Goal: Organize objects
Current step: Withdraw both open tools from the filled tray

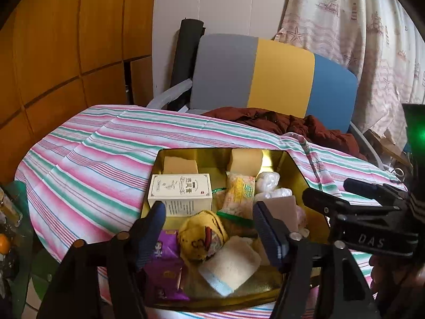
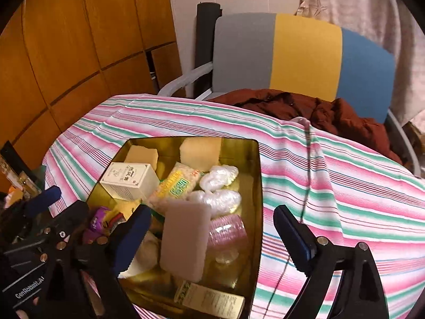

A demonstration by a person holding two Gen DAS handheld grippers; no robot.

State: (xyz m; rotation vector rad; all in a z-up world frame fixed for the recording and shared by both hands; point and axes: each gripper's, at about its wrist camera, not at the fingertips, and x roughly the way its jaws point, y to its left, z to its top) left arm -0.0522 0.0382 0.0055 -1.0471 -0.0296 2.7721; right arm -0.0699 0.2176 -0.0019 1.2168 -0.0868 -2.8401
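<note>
An open gold tin [image 1: 298, 168] sits on the striped cloth, filled with several things: a white printed box [image 1: 180, 194], a yellow snack packet [image 1: 239, 194], white plastic wads [image 1: 268, 180], two tan sponge blocks [image 1: 180, 164], a purple packet [image 1: 162, 265], a yellow cloth piece [image 1: 202, 236] and a white-and-blue sponge [image 1: 231, 263]. My left gripper [image 1: 209, 212] hangs open over the tin's near half. My right gripper [image 2: 212, 218] is open above the tin [image 2: 257, 186]. A pale pink sponge block [image 2: 186, 239] stands tilted and blurred between its fingers, touching neither.
A pink-green striped tablecloth [image 2: 332, 186] has a thin cord [image 2: 305, 199] lying across it. Behind it are a grey-yellow-blue chair [image 1: 279, 77] holding a maroon jacket [image 1: 292, 125], wooden cabinets [image 1: 66, 53] at left and a curtain [image 1: 358, 26]. Bottles [image 2: 24, 183] stand at the left edge.
</note>
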